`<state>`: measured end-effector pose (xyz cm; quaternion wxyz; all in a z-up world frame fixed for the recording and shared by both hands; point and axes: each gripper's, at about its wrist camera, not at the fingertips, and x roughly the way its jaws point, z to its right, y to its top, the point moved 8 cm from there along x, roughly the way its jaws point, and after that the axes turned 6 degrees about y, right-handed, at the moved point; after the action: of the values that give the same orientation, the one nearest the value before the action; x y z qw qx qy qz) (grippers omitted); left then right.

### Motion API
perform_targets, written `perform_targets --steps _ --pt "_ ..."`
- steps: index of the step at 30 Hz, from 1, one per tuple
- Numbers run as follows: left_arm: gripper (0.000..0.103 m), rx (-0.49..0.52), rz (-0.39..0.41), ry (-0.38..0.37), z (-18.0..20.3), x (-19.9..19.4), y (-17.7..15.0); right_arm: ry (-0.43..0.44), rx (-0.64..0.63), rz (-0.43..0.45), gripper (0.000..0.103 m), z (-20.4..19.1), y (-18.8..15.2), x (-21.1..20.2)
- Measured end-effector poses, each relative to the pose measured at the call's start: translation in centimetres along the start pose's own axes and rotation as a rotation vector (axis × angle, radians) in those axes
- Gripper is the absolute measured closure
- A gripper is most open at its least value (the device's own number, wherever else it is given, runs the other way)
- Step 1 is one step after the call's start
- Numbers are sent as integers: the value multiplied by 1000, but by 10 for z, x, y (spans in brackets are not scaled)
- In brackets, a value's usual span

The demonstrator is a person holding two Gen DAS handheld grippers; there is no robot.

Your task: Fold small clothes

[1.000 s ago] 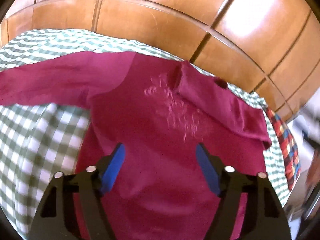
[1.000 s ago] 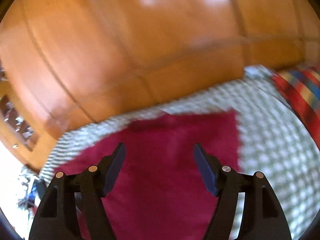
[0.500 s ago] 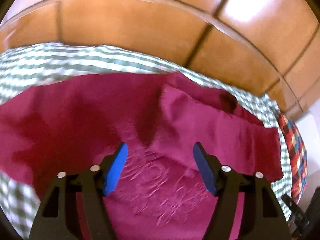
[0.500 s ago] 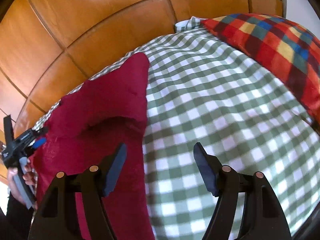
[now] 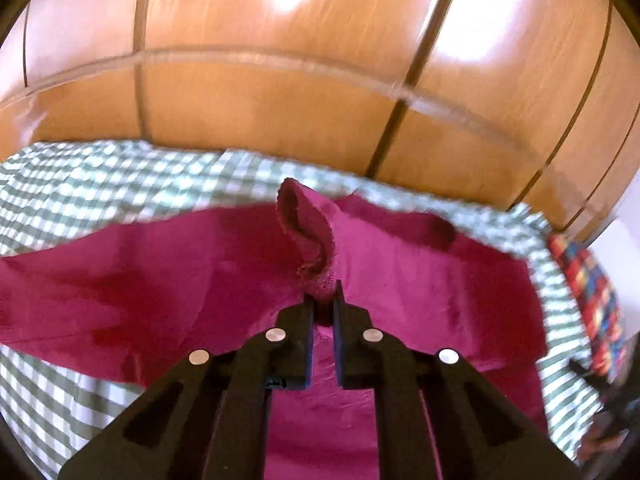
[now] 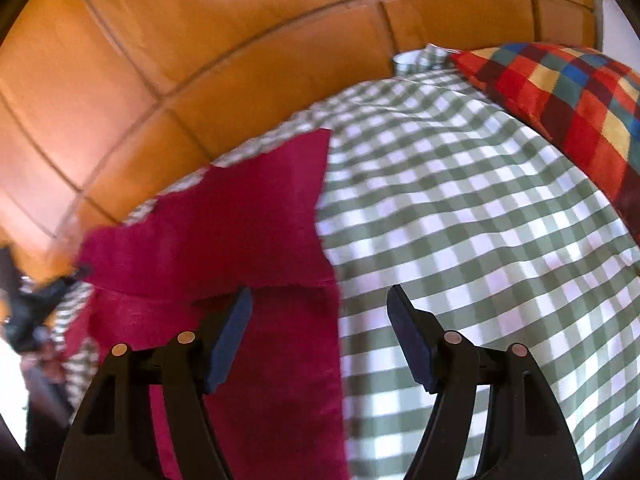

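- We see a magenta long-sleeved top (image 5: 400, 280) spread flat over a green-and-white checked bedsheet (image 5: 100, 184), reaching close to the sheet's far edge where it meets the wooden panelling (image 5: 280, 100).
- In the left wrist view, one sleeve stretches out toward the sheet's left side, while a folded part of the garment lies across its body on the right.
- Our left gripper (image 5: 323, 306) is closing its jaws, and a bunched pinch of the top's fabric sits between them; the pads press on the cloth, which rises from them in a rumpled peak with its raw hem showing.
- In the right wrist view, the top (image 6: 240, 232) lies on the left part of the sheet (image 6: 460, 220), with a folded layer ending in a straight edge just ahead of our left-hand finger.
- Our right gripper (image 6: 320, 332) stands wide open above the top's right edge, holding nothing: one finger is over the magenta cloth, the other over bare checked sheet.
- A multicoloured checked cushion (image 6: 560, 92) rests at the sheet's far right corner, well apart from the top.
- At the left edge of the right wrist view, a blurred dark shape is too unclear for us to tell.
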<state>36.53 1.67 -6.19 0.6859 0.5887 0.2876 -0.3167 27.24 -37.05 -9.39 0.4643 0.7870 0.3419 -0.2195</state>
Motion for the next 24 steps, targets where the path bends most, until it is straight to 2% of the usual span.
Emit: perform_targets --steps 3,6,8,11,12,13,15,18,20,22,24 --pt "96 0 -31 30 -8 13 -13 51 -33 19 36 -25 14 6" --pt "96 3 -27 45 -10 13 -17 36 -102 2 39 -48 28 36" --pt "95 21 -30 73 -8 19 -20 -45 -154 -36 39 -53 33 70" --pt "94 34 -63 120 -12 34 -28 -188 -187 -128 39 -35 23 117" --pt "92 37 -77 131 -13 39 -32 -196 -198 -128 39 -32 19 124" --pt "90 38 -90 138 -15 46 -38 -208 -252 -76 38 -35 17 125" --pt "89 31 -65 130 -17 48 -44 -241 -293 -31 37 -40 12 123" --pt "81 5 -61 122 -19 40 -47 -232 -286 -28 37 -40 12 123" --pt "68 -52 -70 94 -30 30 -49 -239 -293 -26 37 -41 12 123" --pt "66 -121 -78 76 -48 16 -55 -255 -302 -27 36 -41 13 122" --pt "69 -170 -82 84 -69 5 -62 -283 -324 -36 33 -43 15 119"
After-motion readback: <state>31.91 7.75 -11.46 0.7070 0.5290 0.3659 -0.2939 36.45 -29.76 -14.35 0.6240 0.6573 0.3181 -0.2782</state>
